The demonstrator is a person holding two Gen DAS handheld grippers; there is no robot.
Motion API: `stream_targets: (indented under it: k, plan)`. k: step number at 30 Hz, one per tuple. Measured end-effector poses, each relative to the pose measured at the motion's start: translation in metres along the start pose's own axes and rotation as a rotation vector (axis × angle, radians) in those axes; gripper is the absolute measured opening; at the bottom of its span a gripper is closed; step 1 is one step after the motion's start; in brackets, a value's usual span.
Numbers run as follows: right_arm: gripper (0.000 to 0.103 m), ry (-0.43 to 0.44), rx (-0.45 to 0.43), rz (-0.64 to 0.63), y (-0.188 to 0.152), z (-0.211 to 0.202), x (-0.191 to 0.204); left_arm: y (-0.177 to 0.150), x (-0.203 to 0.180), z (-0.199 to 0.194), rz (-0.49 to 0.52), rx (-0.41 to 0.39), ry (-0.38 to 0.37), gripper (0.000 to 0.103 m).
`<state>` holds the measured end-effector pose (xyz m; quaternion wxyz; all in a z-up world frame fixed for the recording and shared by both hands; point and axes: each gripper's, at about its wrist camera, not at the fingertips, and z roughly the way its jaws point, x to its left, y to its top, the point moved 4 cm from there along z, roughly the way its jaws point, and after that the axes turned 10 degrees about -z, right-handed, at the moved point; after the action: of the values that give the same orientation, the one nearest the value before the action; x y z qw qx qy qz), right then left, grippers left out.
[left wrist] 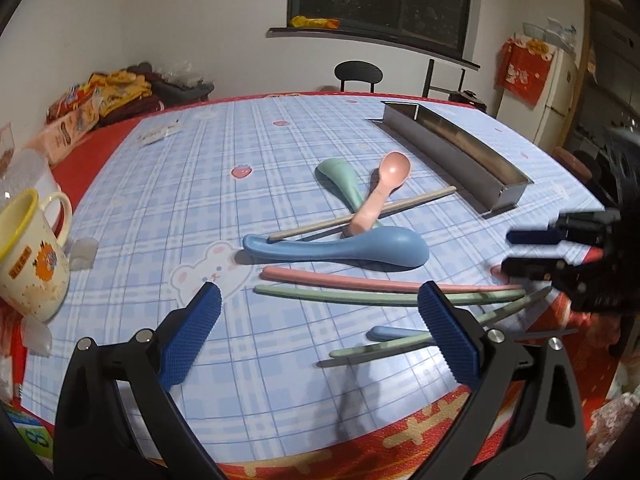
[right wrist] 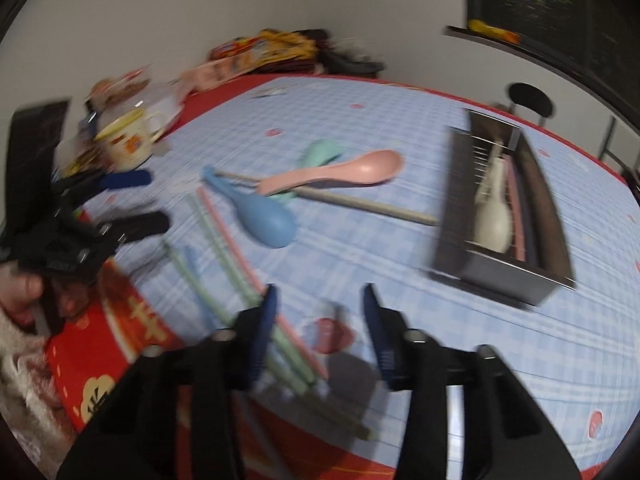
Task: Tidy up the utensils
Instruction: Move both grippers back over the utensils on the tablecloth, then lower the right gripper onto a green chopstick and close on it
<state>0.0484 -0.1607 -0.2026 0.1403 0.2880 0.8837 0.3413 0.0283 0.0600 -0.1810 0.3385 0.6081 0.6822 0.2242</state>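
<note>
Blue plaid tabletop (left wrist: 168, 208): loose spoons (left wrist: 344, 246) and chopsticks (left wrist: 384, 292) at centre, metal tray (left wrist: 460, 152) beyond; mug (left wrist: 32, 256) lettering illegible; left gripper (left wrist: 320, 320) jaws apart, right gripper (right wrist: 320, 320) jaws partly closed, empty

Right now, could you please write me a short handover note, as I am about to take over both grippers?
Left gripper: open, empty, near the table edge.
Right gripper: open, nothing gripped, above the chopstick ends.
Done: white spoon and a pink piece lie in the metal tray.
Left: blue spoon, pink spoon, green spoon and wooden chopstick piled mid-table; pink chopstick, green chopstick and more blue and green ones nearer the edge.
</note>
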Motion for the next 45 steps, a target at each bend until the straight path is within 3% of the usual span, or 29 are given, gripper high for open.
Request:
stream_targets:
  k: [1, 4, 9, 35, 40, 45]
  plan:
    - [0.021, 0.011, 0.003, -0.021, 0.001, 0.002, 0.006, 0.001, 0.003, 0.0, -0.015, 0.001, -0.008, 0.097]
    - [0.017, 0.042, 0.0, -0.059, 0.004, 0.001, 0.017, 0.002, 0.009, 0.0, -0.056, -0.002, -0.029, 0.097]
    - [0.016, 0.105, -0.01, -0.104, 0.007, -0.003, 0.029, 0.002, 0.011, -0.001, -0.072, 0.0, -0.039, 0.097]
    - [0.016, 0.194, 0.095, -0.277, 0.009, 0.015, 0.048, 0.0, 0.008, -0.002, -0.051, -0.004, -0.014, 0.097]
    - [0.016, 0.242, 0.112, -0.261, 0.012, 0.018, 0.043, 0.001, 0.006, -0.004, -0.037, -0.015, 0.0, 0.097]
    - [0.014, 0.278, 0.123, -0.199, 0.012, 0.021, 0.033, 0.003, 0.005, 0.0, -0.026, 0.031, -0.03, 0.097]
